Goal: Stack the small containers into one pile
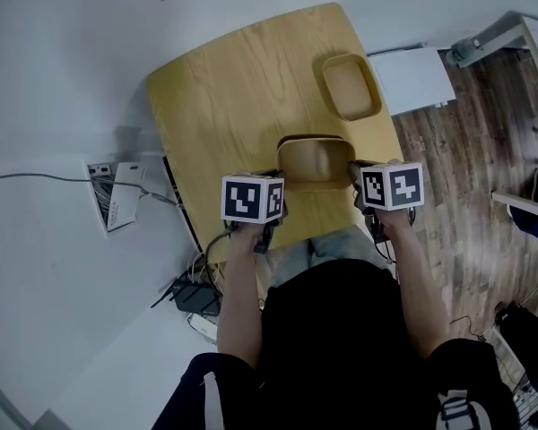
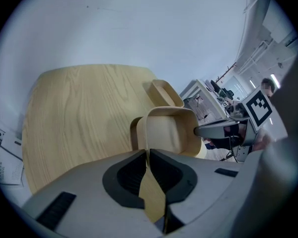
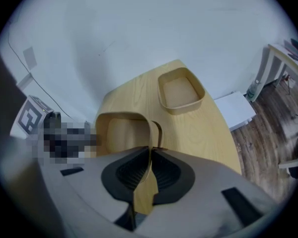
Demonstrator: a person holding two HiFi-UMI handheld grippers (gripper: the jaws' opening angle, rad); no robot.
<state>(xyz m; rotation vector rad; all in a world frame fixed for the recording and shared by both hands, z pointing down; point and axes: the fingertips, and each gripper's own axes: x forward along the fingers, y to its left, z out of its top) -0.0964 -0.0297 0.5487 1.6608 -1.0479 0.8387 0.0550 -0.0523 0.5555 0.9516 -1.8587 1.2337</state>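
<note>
I've got the small container (image 1: 314,164) at the near edge of the table (image 1: 224,88). The left gripper (image 2: 147,155) fingers pinch one side wall and the right gripper (image 3: 150,155) fingers pinch the opposite wall. The second container (image 1: 351,85) sits well apart.

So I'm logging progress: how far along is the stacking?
No finished pile shows yet. In hand: the left gripper and right gripper each pinch a wall of one tan container. Left to do: join it with the second container, lying apart at the table's far end.
</note>
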